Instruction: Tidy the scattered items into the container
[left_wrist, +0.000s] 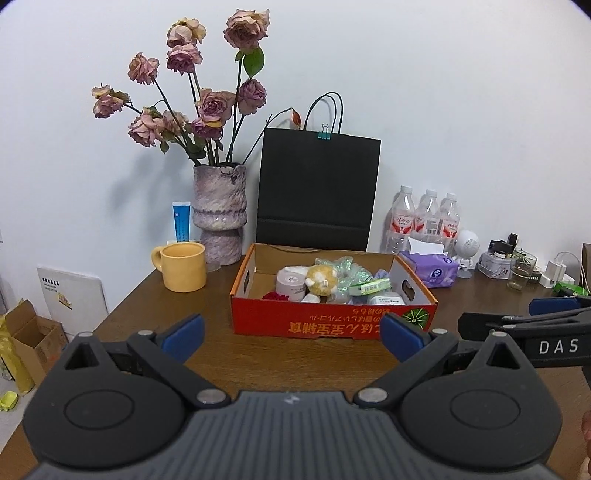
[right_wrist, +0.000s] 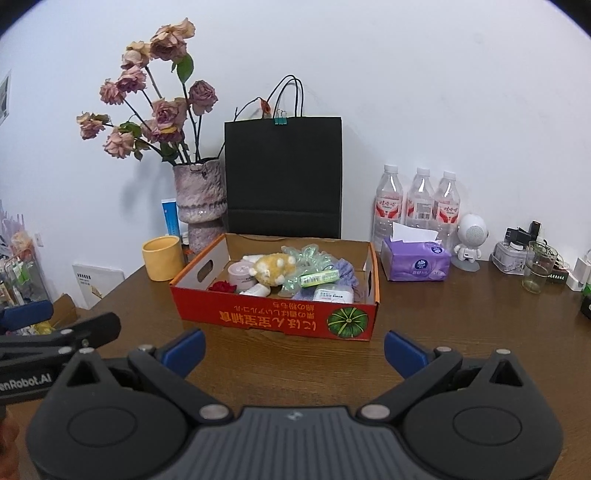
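An orange-red cardboard box (left_wrist: 325, 326) (right_wrist: 258, 317) with a pumpkin print stands mid-table. Inside lie a yellow plush toy (left_wrist: 322, 278) (right_wrist: 271, 271), a pink jar (left_wrist: 291, 282) (right_wrist: 240, 275), a red flower (left_wrist: 275, 296) (right_wrist: 221, 287), green bubble wrap (left_wrist: 347, 269) (right_wrist: 306, 256), a green pack (left_wrist: 369, 287) (right_wrist: 319, 277) and a white case (left_wrist: 388, 298) (right_wrist: 332, 295). My left gripper (left_wrist: 291, 338) is open with nothing in it, just short of the box's front. My right gripper (right_wrist: 293, 350) is open too, beside the left one, also before the box.
Behind the box stand a vase of dried roses (left_wrist: 219, 210) (right_wrist: 199, 199), a black paper bag (left_wrist: 317, 188) (right_wrist: 282, 173) and a yellow mug (left_wrist: 183, 266) (right_wrist: 162, 264). At right sit a purple tissue pack (right_wrist: 415, 264), three water bottles (right_wrist: 417, 203), a white figure (right_wrist: 471, 240) and a glass (right_wrist: 537, 271).
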